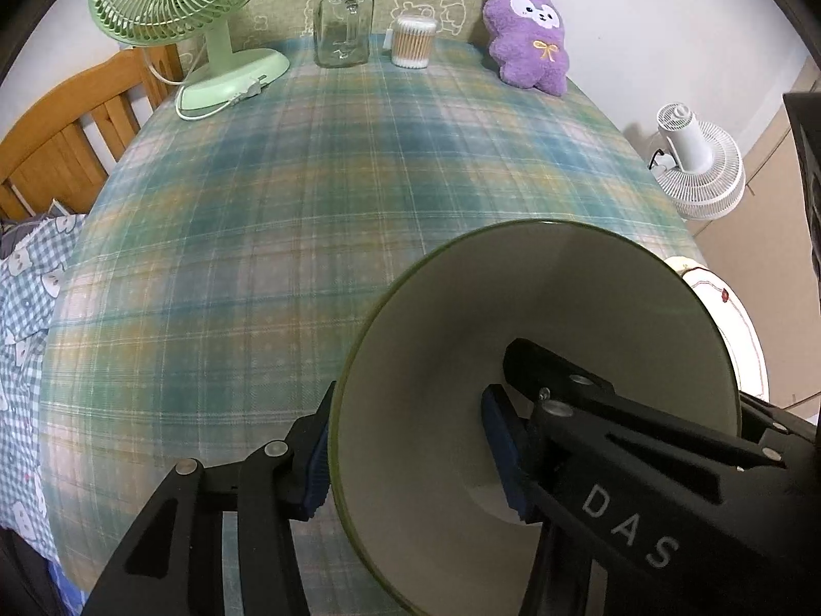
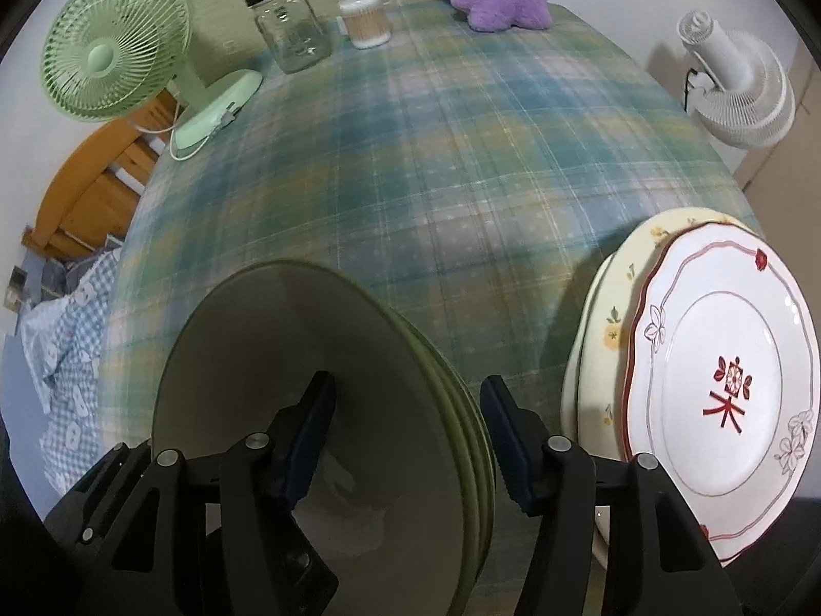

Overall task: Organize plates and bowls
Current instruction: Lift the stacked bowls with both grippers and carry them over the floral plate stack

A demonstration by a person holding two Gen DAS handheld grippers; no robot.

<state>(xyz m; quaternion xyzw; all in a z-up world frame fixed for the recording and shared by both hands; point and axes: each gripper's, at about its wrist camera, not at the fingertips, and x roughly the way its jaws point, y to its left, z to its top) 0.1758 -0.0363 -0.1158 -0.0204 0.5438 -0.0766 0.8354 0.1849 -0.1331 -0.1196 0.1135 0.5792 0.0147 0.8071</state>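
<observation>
Both grippers straddle opposite walls of the same stack of green bowls (image 2: 318, 410), which sits on the plaid tablecloth (image 1: 318, 195) near its front edge. Left gripper (image 1: 410, 462) has one blue pad outside the bowl's left wall and the other inside the bowl; the outer pad lies against the rim, the inner one looks to stand off the wall, so I cannot tell whether the wall is truly pinched. Right gripper (image 2: 410, 441) has one pad inside the bowl and the other outside the right wall, where three stacked rims show edge on; a narrow gap seems to remain at the outer pad, so a firm grip cannot be confirmed there either. The right gripper's inner finger also shows in the left wrist view, reaching down into the bowl.

Just right of the bowls lies a stack of plates (image 2: 718, 359): a white one with a red rim line and a red motif on top, a cream one with yellow flowers under it, and another pale rim below. The plates and bowls are near each other but apart.

At the far edge of the table stand a green fan (image 1: 179, 10), a glass jar (image 1: 343, 20) with a black lid, a tub of cotton swabs (image 1: 413, 41) and a purple plush (image 1: 528, 36). A white fan (image 1: 698, 164) sits off the table to the right, and a wooden bed frame (image 1: 77, 123) to the left.
</observation>
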